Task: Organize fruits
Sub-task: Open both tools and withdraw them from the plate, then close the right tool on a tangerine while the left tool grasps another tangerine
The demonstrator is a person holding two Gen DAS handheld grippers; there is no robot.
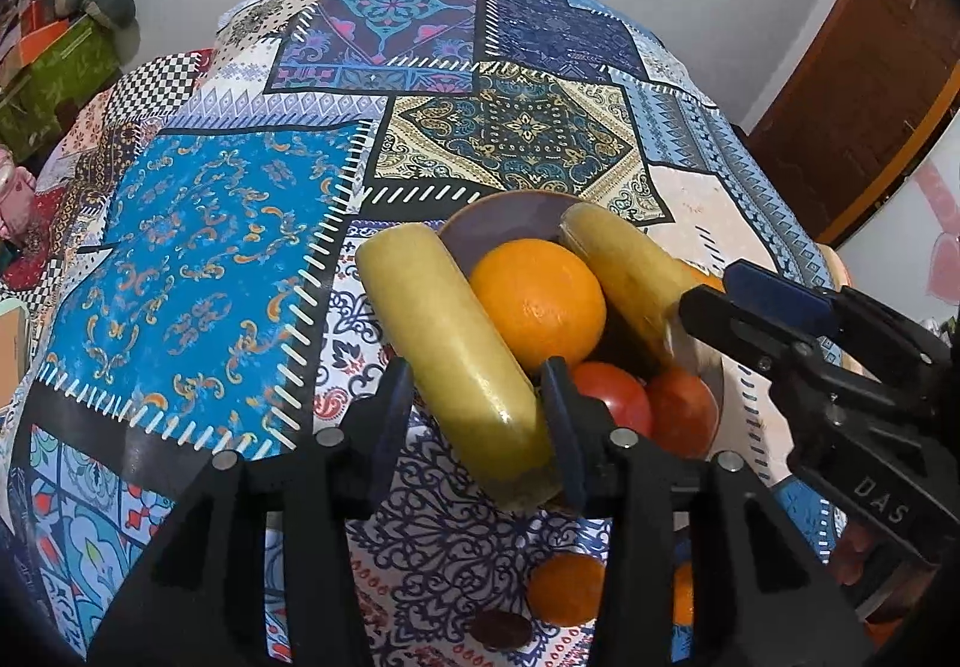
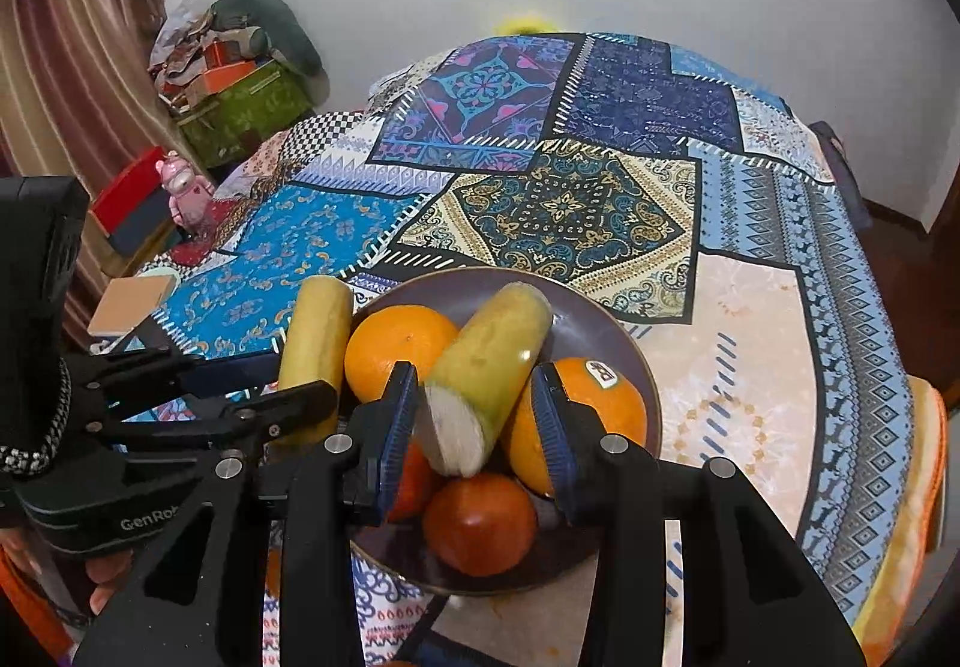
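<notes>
A dark plate [image 2: 606, 319] [image 1: 480, 223] on the patchwork tablecloth holds oranges [image 2: 399, 346] [image 2: 606, 403] [image 1: 537, 301] and red tomatoes [image 2: 480, 523] [image 1: 618, 397]. My left gripper [image 1: 480, 415] is shut on a yellow-green cucumber piece [image 1: 444, 343], held at the plate's left rim; it also shows in the right wrist view [image 2: 315, 337]. My right gripper [image 2: 474, 415] has its jaws around a second cucumber piece [image 2: 489, 367] that leans over the plate; the pads stand slightly off it and it looks blurred. It also shows in the left wrist view [image 1: 630, 271].
A small orange [image 1: 567, 589] and a dark round item [image 1: 501, 628] lie on the cloth near me. A pink toy [image 2: 183, 187], a red box [image 2: 129, 199] and a cluttered green box [image 2: 240, 108] sit left of the table. A wooden door [image 1: 864, 84] is right.
</notes>
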